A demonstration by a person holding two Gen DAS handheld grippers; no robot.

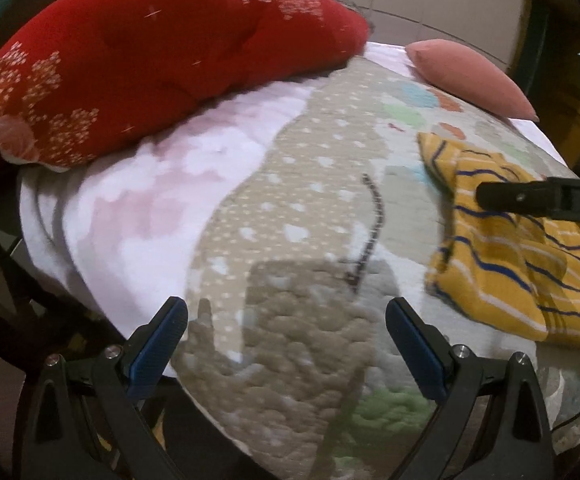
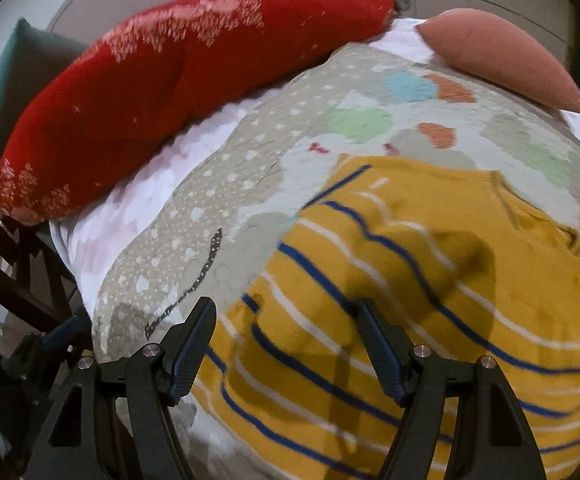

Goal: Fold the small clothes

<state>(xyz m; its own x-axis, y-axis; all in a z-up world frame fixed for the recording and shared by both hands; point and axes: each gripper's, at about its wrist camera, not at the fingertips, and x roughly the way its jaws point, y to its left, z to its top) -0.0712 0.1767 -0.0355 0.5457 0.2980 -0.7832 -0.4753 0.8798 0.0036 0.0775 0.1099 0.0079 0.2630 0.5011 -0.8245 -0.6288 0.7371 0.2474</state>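
A small mustard-yellow garment with blue and white stripes (image 2: 430,300) lies crumpled on a patterned quilt (image 2: 249,168). My right gripper (image 2: 285,320) hovers just above the garment's near left part, open, nothing between its blue pads. In the left wrist view the same garment (image 1: 510,248) lies at the right, and a black finger of the right gripper (image 1: 530,196) reaches over it from the right edge. My left gripper (image 1: 285,320) is open over bare quilt (image 1: 290,200), left of the garment and apart from it.
A big red pillow with white flecks (image 1: 149,52) lies along the far left of the bed. A pink cushion (image 1: 470,72) sits at the far right. A white-pink blanket (image 1: 129,208) shows under the quilt. The bed's dark wooden frame (image 2: 17,264) drops off at left.
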